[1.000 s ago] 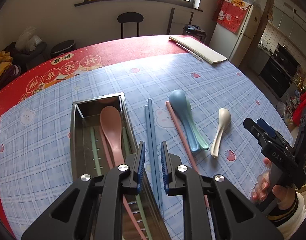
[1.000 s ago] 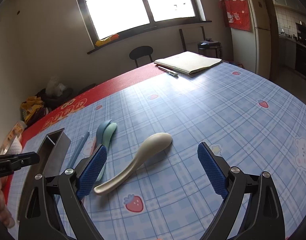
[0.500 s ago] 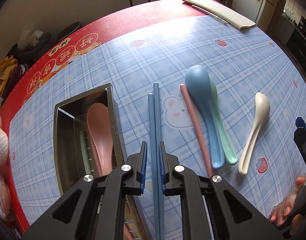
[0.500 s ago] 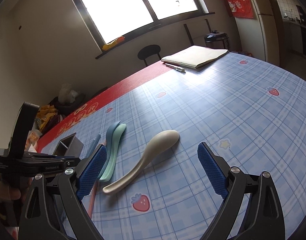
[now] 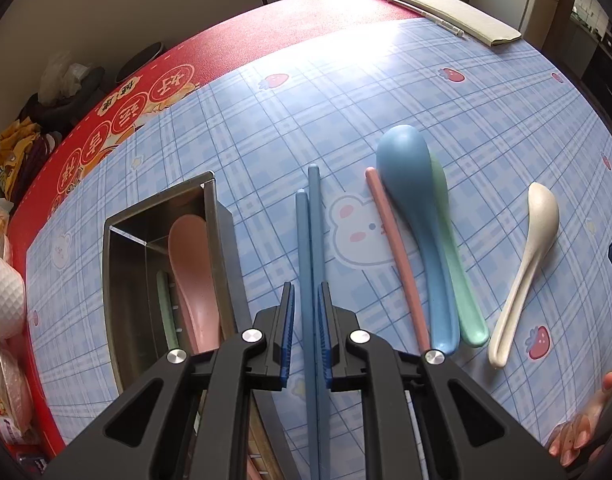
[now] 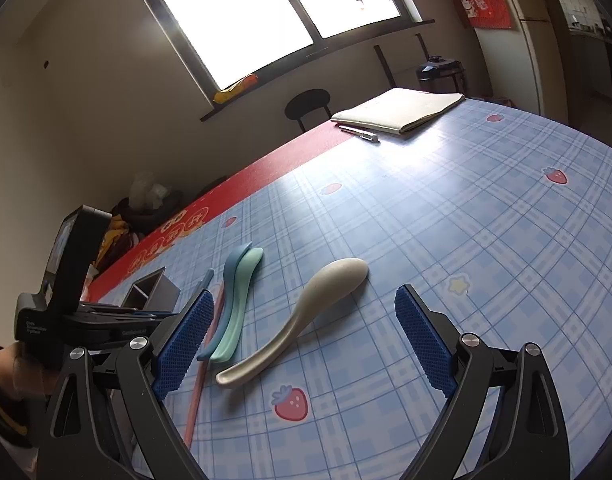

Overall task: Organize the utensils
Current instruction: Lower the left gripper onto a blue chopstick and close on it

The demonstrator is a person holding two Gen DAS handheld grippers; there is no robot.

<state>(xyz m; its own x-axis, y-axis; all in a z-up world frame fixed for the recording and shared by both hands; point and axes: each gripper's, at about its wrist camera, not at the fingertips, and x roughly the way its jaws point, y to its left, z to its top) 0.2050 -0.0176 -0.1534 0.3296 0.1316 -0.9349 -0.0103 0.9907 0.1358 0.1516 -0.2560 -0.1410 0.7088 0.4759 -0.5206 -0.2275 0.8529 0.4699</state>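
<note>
A pair of blue chopsticks (image 5: 309, 240) lies on the plaid cloth, running between the jaws of my left gripper (image 5: 306, 332). The jaws stand narrowly apart on either side of the sticks, and contact is not clear. Left of it a steel utensil tray (image 5: 118, 280) holds a pink spoon (image 5: 192, 272) and a green chopstick (image 5: 165, 308). To the right lie a pink chopstick (image 5: 398, 256), a blue spoon (image 5: 414, 208) over a green spoon (image 5: 464, 300), and a cream spoon (image 5: 530, 256). My right gripper (image 6: 302, 340) is open above the cream spoon (image 6: 306, 316).
A folded beige cloth (image 6: 402, 110) and a pen (image 6: 360, 133) lie at the table's far side. White bowls (image 5: 4, 288) stand at the left edge. A black stool (image 6: 308, 102) stands beyond the table. The person's hand (image 5: 582, 436) holds the right gripper at the lower right.
My left gripper has come down and forward over the blue chopsticks, its jaws now on either side of them. The right gripper stays open and has shifted slightly nearer the cream spoon.
</note>
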